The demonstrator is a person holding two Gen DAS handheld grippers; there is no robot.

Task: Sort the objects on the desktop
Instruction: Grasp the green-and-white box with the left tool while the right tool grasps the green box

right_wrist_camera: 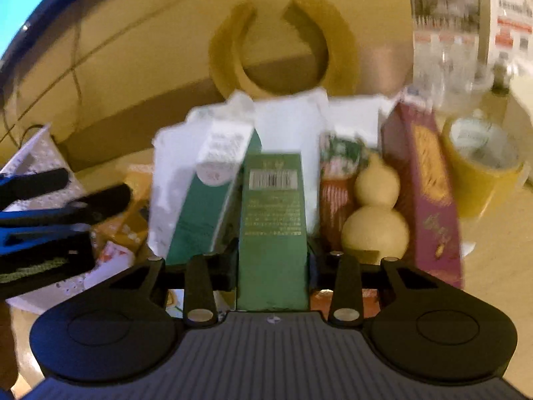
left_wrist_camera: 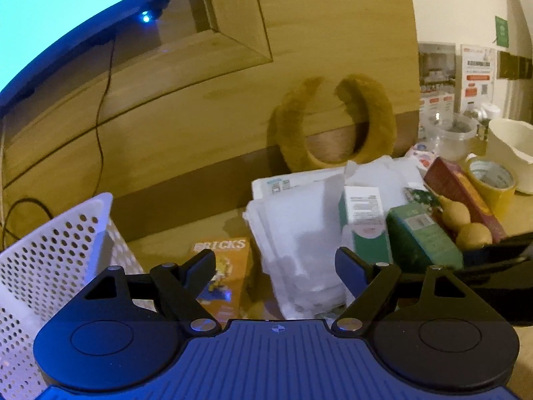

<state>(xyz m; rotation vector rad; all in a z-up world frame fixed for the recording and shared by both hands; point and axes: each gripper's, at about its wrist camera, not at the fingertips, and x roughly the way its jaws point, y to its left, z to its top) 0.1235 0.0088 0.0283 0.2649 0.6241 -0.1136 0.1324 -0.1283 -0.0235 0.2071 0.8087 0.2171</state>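
In the right wrist view my right gripper (right_wrist_camera: 273, 260) is shut on a dark green box (right_wrist_camera: 271, 213) with a barcode label, its pads against both long sides. A teal and white box (right_wrist_camera: 213, 193) leans at the green box's left, and a pale gourd (right_wrist_camera: 376, 213) and a maroon box (right_wrist_camera: 429, 193) lie at its right. In the left wrist view my left gripper (left_wrist_camera: 274, 260) hangs open and empty over a stack of white paper bags (left_wrist_camera: 299, 233) and an orange BRICKS box (left_wrist_camera: 226, 266). The green box (left_wrist_camera: 423, 236) shows there at the right.
A white perforated basket (left_wrist_camera: 50, 250) stands at the left. A yellow tape roll (left_wrist_camera: 489, 180), a white bowl (left_wrist_camera: 513, 146) and a clear jar (left_wrist_camera: 449, 133) crowd the right. A tan neck pillow (left_wrist_camera: 333, 123) leans on the wooden wall, and a lit monitor (left_wrist_camera: 66, 6) hangs upper left.
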